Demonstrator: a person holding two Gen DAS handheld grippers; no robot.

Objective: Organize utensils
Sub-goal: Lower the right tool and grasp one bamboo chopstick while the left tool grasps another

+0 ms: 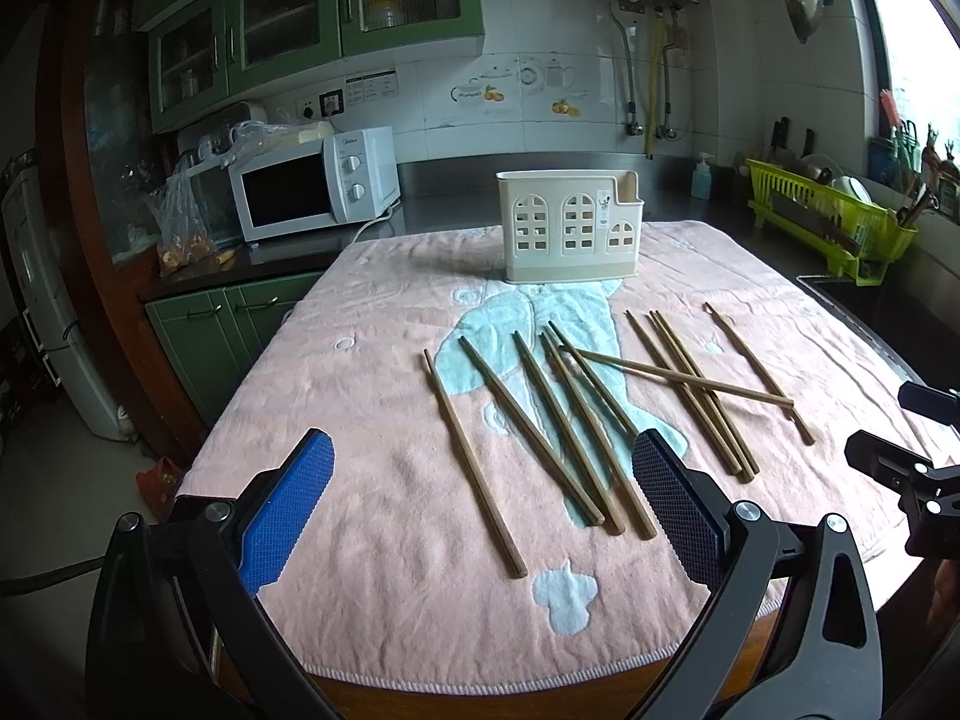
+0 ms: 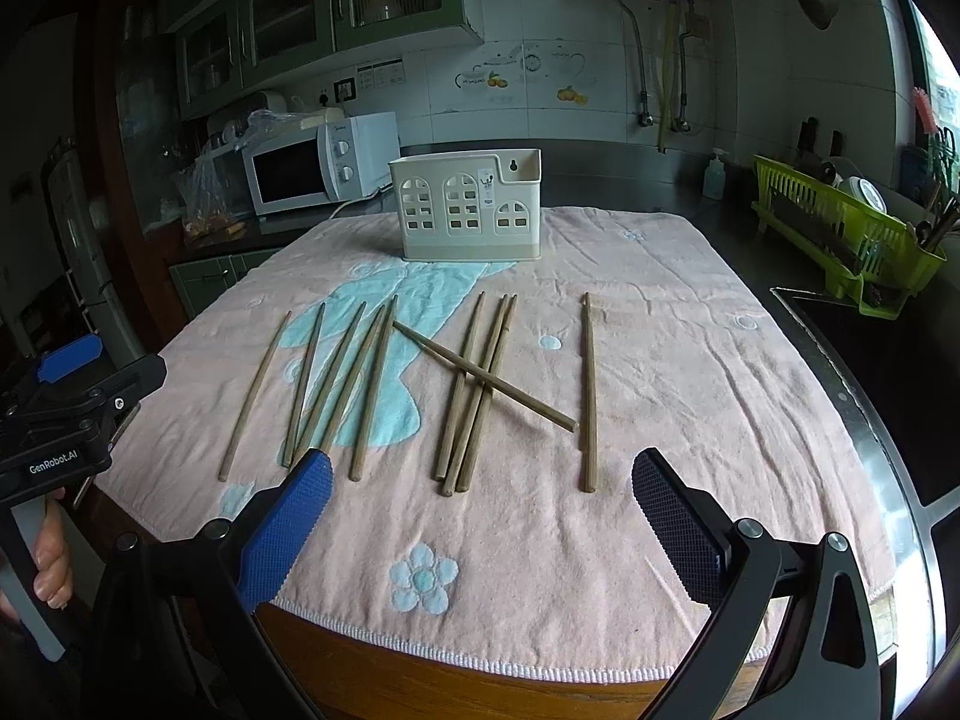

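Several wooden chopsticks (image 1: 540, 426) (image 2: 468, 390) lie spread across a pink towel (image 1: 372, 396) (image 2: 690, 360), one crossed over the others. A cream utensil holder (image 1: 570, 225) (image 2: 468, 210) with window cut-outs stands upright at the towel's far side. My left gripper (image 1: 483, 468) hovers open above the near left chopsticks, nothing between its blue pads. My right gripper (image 2: 483, 480) is open too, over the near ends of the right-hand chopsticks. Each gripper shows at the edge of the other's view.
A white microwave (image 1: 312, 186) and plastic bags sit on the counter at the far left. A green dish rack (image 1: 834, 222) stands at the right by a dark sink. A soap bottle (image 1: 701, 177) is behind the towel. The table's near edge lies just below the grippers.
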